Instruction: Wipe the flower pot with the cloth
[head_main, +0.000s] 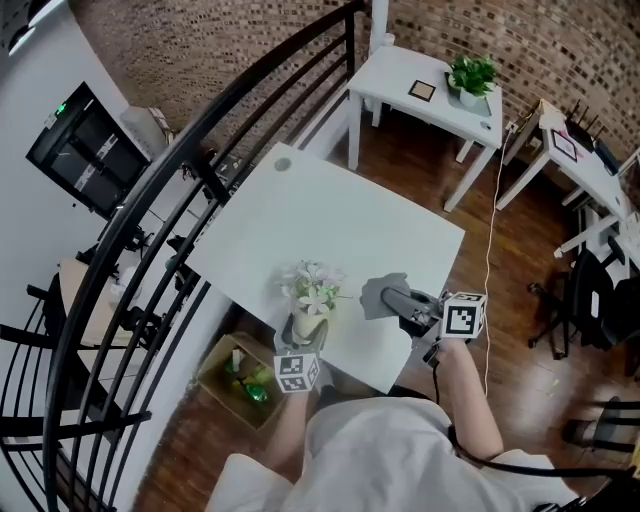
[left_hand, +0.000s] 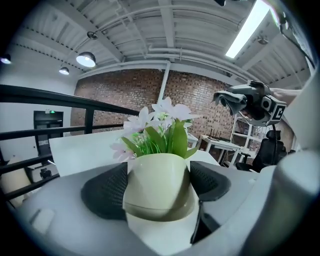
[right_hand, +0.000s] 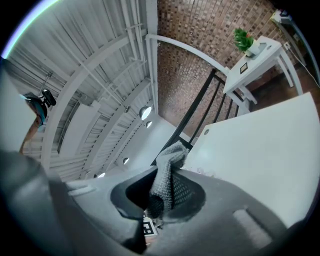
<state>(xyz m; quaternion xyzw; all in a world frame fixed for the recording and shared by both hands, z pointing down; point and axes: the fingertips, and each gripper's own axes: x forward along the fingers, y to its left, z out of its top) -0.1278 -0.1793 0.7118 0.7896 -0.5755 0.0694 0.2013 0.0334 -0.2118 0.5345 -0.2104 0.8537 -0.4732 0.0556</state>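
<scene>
A pale flower pot with white flowers is near the front edge of the white table. My left gripper is shut on the pot. In the left gripper view the pot fills the gap between the black pads, touching both. To its right, my right gripper is shut on a grey cloth, a short way from the flowers. In the right gripper view the cloth stands bunched up between the jaws. The left gripper view also catches the right gripper with its cloth at upper right.
A black curved railing runs along the table's left side. Behind stands a second white table with a green plant and a small frame. An open box sits on the floor at front left. A black chair is at the right.
</scene>
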